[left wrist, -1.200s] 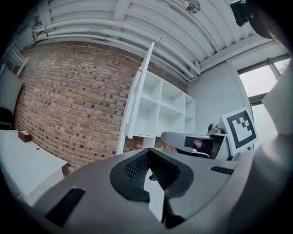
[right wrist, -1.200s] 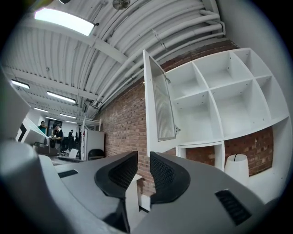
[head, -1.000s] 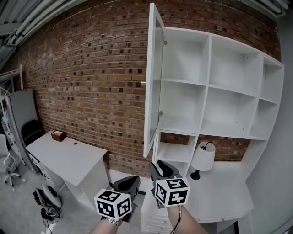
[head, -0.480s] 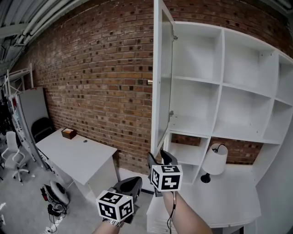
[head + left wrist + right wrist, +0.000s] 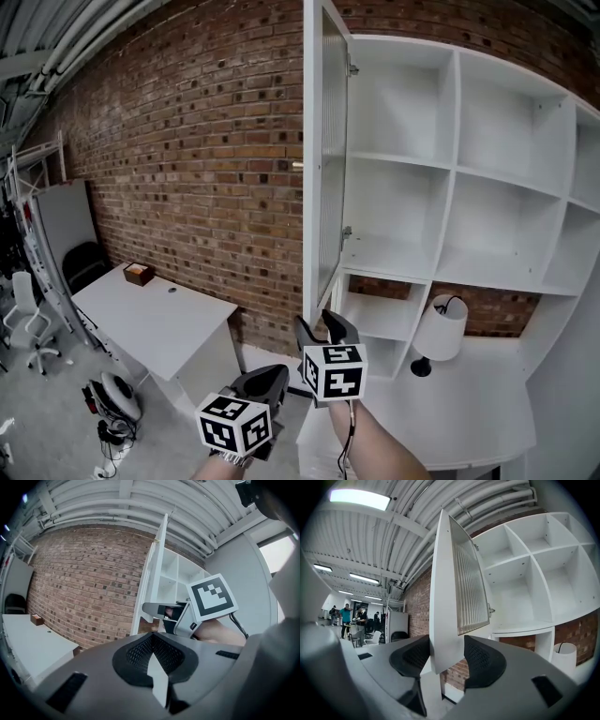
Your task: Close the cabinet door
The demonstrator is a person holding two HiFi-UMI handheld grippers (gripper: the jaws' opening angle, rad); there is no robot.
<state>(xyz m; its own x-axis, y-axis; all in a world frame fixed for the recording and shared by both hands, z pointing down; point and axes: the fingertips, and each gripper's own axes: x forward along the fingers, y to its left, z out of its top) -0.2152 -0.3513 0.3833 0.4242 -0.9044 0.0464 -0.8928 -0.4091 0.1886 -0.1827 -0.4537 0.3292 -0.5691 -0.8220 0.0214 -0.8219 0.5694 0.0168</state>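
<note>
The white cabinet door (image 5: 319, 169) with its ribbed glass pane stands wide open, edge-on to me, hinged on the white shelf unit (image 5: 441, 169). A small knob (image 5: 296, 166) sticks out of its left face. My right gripper (image 5: 319, 330) sits at the door's lower corner. In the right gripper view its jaws (image 5: 446, 656) are opening and straddle the door's (image 5: 445, 597) bottom edge without clamping it. My left gripper (image 5: 267, 380) hangs lower and to the left, shut and empty (image 5: 152, 644), pointing toward the door (image 5: 147, 592) and the right gripper (image 5: 157, 611).
A brick wall (image 5: 187, 141) runs behind. A white desk (image 5: 150, 314) with a small brown box (image 5: 139, 273) stands at the left. Under the shelves a white desk (image 5: 459, 412) carries a table lamp (image 5: 442, 333). Chairs and gear sit on the floor far left.
The right gripper rose and went forward to the door's lower corner, and its jaws spread around the edge. The left gripper drifted slightly. The door has not swung.
</note>
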